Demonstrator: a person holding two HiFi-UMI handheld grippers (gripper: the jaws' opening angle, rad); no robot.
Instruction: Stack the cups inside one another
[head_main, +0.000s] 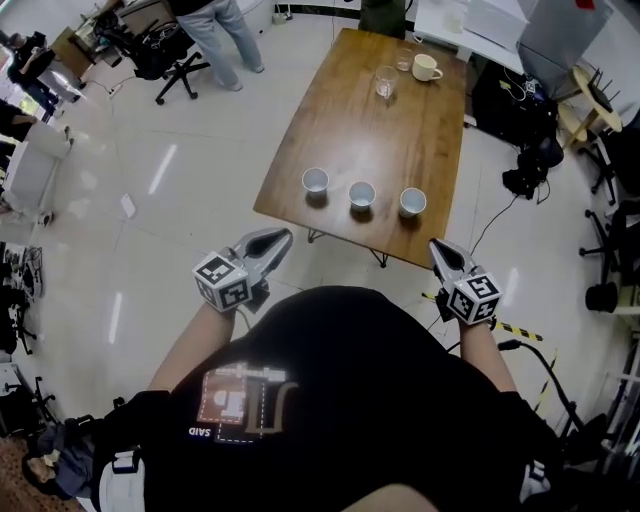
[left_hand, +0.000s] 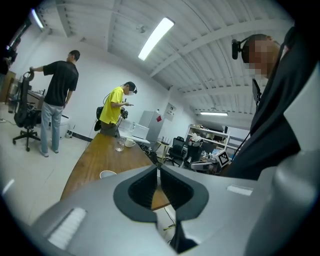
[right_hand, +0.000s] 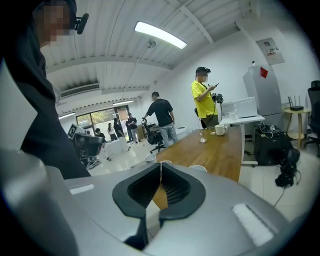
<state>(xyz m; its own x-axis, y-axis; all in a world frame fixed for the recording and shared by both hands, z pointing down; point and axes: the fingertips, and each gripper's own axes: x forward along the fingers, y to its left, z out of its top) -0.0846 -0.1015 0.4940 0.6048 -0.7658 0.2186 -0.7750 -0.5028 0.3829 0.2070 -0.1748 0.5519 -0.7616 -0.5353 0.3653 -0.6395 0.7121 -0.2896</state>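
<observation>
**Left tongs** (head_main: 282, 239): the jaws are closed tip to tip with nothing between them. They are held short of the near edge of the table (head_main: 400, 130), over the floor, and point toward the row of cups. This reads as an approach posture. The jaws must be opened before any cup can be taken.

**Cups:** the left cup (head_main: 315, 181), middle cup (head_main: 362, 194) and right cup (head_main: 412, 202) are white. They stand upright, mouths up, in a row close to the table's near edge.
- Each cup is apart from its neighbour, and none sits inside another, so stacking has not begun.
- The gaps appear to leave room for a jaw on either side of a rim.
- The mouths-up position should allow one cup to be lowered straight into the next.

**Far end of the table:** a glass (head_main: 386, 82) and a mug (head_main: 426, 67) stand well apart from the row. They are judged to be outside the task.

**Right tongs** (head_main: 438, 246): the jaws are closed and empty. They are also short of the near edge, and the right cup is the closest to them. Each pair of tongs is on its own side of the row. One could therefore steady a receiving cup while the other carries.
</observation>
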